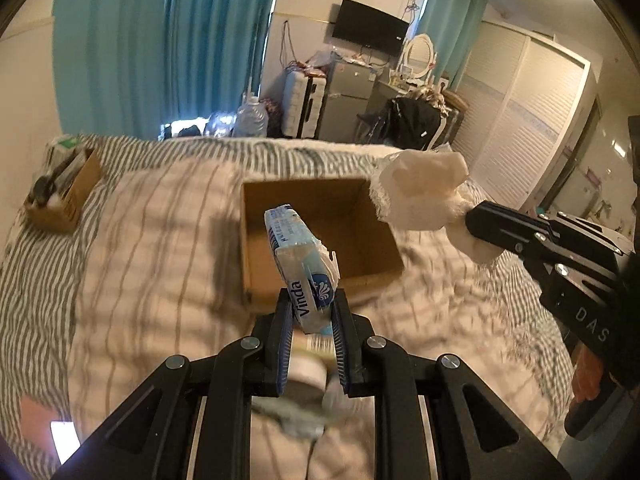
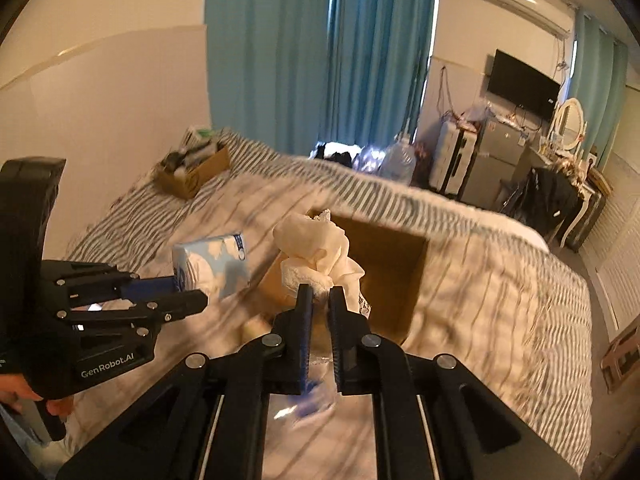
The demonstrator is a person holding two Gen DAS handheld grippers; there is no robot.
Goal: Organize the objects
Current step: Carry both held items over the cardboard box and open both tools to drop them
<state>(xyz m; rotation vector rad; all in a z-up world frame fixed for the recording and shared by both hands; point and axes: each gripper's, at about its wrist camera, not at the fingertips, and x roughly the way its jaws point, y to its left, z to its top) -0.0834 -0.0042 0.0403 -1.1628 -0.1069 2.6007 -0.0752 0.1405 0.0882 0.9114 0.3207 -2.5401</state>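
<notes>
Striped bed [image 1: 120,240], teal curtains [image 1: 160,40], wall television [image 1: 370,26].

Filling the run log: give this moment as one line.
left gripper: shut on tissue pack | right gripper: shut on white cloth | both above open cardboard box on bed

You get warm, dim indoor light; daylight leaks between curtains [image 1: 168,40]. Bedspread [image 1: 140,240] smeared by motion blur, striped shadows. Fisheye bends edges, corners black.
</notes>
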